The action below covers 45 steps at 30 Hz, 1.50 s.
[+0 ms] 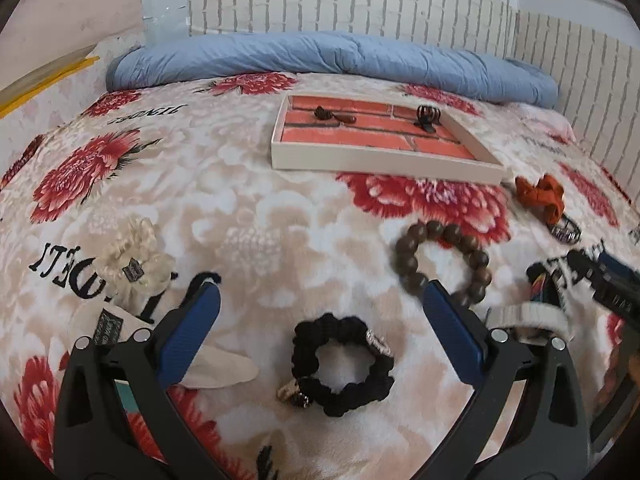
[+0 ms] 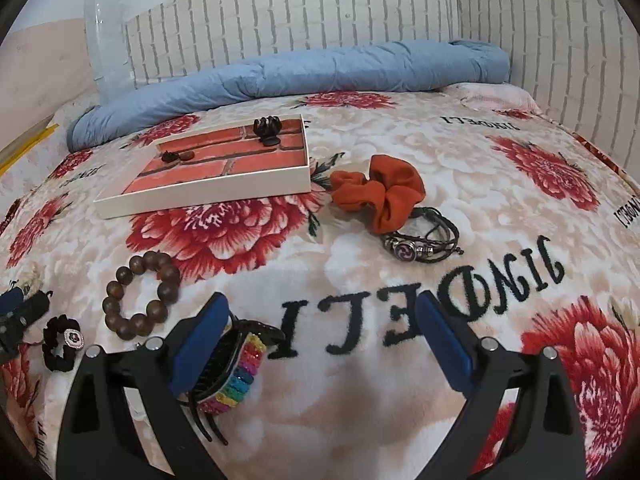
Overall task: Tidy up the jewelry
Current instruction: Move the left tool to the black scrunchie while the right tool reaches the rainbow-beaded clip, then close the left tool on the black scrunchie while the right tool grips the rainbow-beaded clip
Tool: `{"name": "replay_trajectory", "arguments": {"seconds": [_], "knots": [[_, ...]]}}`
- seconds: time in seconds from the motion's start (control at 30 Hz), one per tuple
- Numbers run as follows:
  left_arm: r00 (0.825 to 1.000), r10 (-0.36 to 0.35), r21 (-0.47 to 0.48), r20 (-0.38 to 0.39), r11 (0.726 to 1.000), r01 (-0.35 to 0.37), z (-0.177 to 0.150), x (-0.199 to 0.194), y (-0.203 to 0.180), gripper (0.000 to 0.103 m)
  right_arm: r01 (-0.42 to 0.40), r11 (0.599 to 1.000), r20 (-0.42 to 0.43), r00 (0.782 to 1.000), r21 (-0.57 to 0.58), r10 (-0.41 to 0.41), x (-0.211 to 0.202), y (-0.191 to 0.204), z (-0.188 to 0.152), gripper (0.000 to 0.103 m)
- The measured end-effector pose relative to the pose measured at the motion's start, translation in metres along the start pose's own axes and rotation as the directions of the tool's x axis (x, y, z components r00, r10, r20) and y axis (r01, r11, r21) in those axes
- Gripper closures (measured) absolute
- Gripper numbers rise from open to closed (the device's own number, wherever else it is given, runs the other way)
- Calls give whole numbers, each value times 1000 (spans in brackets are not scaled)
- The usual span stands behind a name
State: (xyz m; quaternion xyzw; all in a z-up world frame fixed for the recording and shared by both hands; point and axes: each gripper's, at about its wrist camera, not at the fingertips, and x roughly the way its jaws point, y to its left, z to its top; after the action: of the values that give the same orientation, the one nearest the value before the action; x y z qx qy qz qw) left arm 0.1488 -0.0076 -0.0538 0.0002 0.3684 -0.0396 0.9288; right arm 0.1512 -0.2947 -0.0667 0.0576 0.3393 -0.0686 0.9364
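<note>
Left gripper (image 1: 320, 292) hangs wide open and empty over the black scrunchie (image 1: 340, 364), probably next for the tray (image 1: 384, 164); right gripper (image 2: 320, 304) is likewise open, empty.

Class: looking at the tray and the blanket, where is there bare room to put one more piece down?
Free: the tray's near half, in front of the two clips. Also the blanket lettering between the cord bracelet and right gripper. Crowded: around the bead bracelet and black scrunchie.
</note>
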Motion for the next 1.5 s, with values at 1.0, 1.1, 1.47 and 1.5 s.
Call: {"name": "replay_trajectory", "arguments": {"seconds": [1.0, 1.1, 1.47, 1.5], "knots": [[993, -1, 16, -118, 1000, 3, -17, 29, -3, 6, -14, 996, -143, 990, -89, 1, 30, 31, -7, 11], [991, 6, 17, -131, 1000, -4, -19, 31, -3, 7, -14, 996, -150, 989, -89, 1, 31, 31, -7, 11], [988, 10, 28, -152, 1000, -6, -25, 30, -3, 8, -50, 997, -159, 987, -65, 39, 22, 36, -14, 12], [988, 11, 31, -153, 999, -6, -25, 30, -3, 8, -48, 996, -166, 985, -70, 36, 23, 38, -15, 13]]}}
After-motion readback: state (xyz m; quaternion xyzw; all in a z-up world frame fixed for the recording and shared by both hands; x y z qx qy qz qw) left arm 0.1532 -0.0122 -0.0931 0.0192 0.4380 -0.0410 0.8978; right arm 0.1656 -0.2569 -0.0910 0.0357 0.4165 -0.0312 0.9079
